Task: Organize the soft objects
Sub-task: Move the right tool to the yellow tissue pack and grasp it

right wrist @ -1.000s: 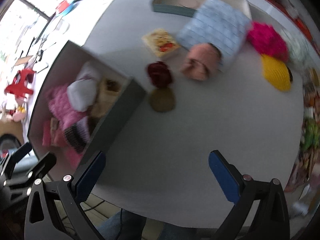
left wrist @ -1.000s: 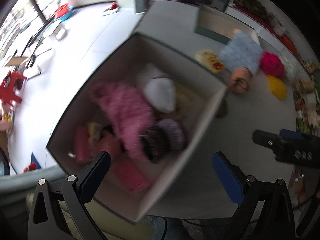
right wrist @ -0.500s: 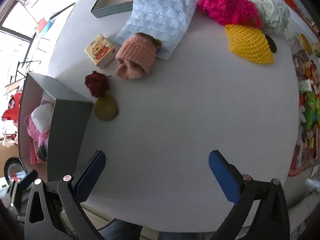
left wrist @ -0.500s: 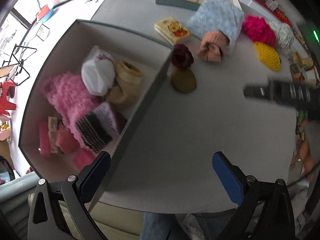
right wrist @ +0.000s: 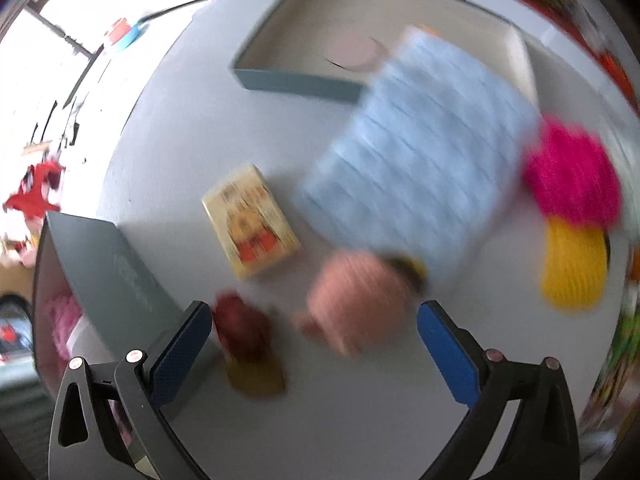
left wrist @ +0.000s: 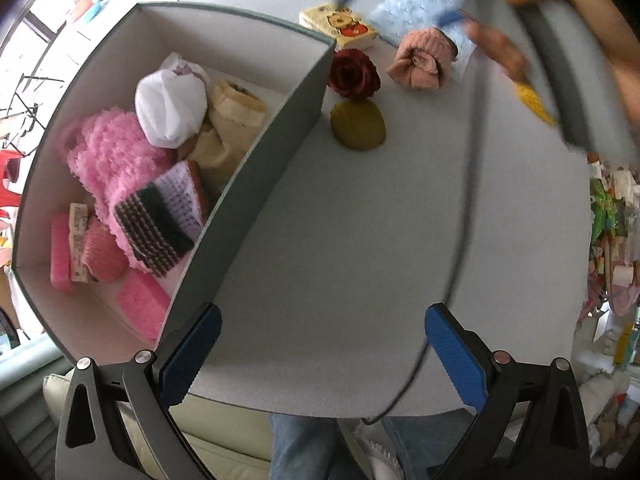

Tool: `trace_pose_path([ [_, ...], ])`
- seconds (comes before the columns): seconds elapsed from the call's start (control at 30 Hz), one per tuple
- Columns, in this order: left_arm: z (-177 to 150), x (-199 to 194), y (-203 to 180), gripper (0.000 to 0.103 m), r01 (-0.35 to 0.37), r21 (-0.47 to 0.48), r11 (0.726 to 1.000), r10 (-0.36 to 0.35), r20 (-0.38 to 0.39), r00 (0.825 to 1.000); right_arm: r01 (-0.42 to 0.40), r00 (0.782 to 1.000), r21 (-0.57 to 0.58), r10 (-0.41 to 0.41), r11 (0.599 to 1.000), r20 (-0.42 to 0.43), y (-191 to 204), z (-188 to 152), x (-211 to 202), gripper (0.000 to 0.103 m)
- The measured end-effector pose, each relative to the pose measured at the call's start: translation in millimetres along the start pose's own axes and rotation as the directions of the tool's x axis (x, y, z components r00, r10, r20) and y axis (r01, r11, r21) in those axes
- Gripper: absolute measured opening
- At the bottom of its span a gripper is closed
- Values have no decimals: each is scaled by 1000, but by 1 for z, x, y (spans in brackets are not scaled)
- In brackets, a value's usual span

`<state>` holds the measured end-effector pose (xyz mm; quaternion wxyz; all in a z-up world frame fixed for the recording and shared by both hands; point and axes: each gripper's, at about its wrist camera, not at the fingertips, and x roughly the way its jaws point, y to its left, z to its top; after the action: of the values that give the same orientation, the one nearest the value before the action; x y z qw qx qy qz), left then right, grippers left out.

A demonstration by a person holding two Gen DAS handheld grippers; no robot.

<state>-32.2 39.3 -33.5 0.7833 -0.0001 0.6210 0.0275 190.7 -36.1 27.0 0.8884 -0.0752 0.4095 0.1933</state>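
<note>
Left gripper [left wrist: 322,354]: jaws spread wide and empty, blue ribbed pads over the bare near part of the grey matte surface [left wrist: 360,248]. Ahead and to the left of these jaws stands a deep grey box [left wrist: 256,168] with pale inner walls. Its contents are a fluffy pink plush piece [left wrist: 112,156], a white knotted bag [left wrist: 170,110], a beige drawstring pouch [left wrist: 228,120], a striped knitted piece [left wrist: 160,220], a pink sponge block [left wrist: 140,304] and other small pink items.

Ahead of the left jaws, just outside the box's corner, lies a dark red fabric rose [left wrist: 354,74], with an olive rounded pad [left wrist: 358,124] touching its near side. Beyond them are a rolled pink ribbed knit [left wrist: 422,60], a yellow printed tissue pack [left wrist: 340,26] and a pale blue quilted cloth [left wrist: 416,4]. A blurred hand [left wrist: 560,12] holding the other tool crosses the upper right of this view.

Right gripper [right wrist: 314,354]: jaws wide apart, nothing held. The view is motion-blurred. The rose [right wrist: 240,328] sits just inside the left pad, and the olive pad [right wrist: 256,380] lies close to the jaws, nearer the camera than the rose. The pink knit roll [right wrist: 352,296] lies between the pads, slightly ahead. Further ahead are the tissue pack [right wrist: 252,224] and the blue cloth [right wrist: 420,152], whose far edge overlaps a shallow grey tray [right wrist: 296,80]. Ahead to the right are a magenta fuzzy piece [right wrist: 572,172] and a yellow mesh-textured piece [right wrist: 572,268], touching each other.
</note>
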Motion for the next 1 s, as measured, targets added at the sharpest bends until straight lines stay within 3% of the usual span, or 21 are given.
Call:
trace_pose_path([
  [0.23,-7,14,-11,102,0,48,999,1,-30,1000,22,999,-163,-25,986,-21,53,22,41,98],
  [0.3,-7,17,-12,102,1,50,999,1,-37,999,56,997,-189,-65,980,-39,59,22,51,71],
  [0.37,-7,19,-10,102,8,43,999,-6,-41,999,54,996,-174,-65,983,-60,55,17,58,57],
  [0.53,-2,27,-6,102,5,20,1000,-3,-54,999,17,996,-120,-27,993,-82,30,-8,54,57],
  [0.77,-10,41,-30,102,9,79,997,-2,-89,996,-33,991,-31,28,999,-133,-14,-88,38,57],
  [0.87,-17,48,-41,102,18,109,994,-6,-102,995,-22,986,29,26,999,-165,-37,-126,36,57],
  [1.0,-21,57,-54,102,47,117,992,-33,-119,992,54,982,115,-32,992,-184,-78,-172,29,57],
])
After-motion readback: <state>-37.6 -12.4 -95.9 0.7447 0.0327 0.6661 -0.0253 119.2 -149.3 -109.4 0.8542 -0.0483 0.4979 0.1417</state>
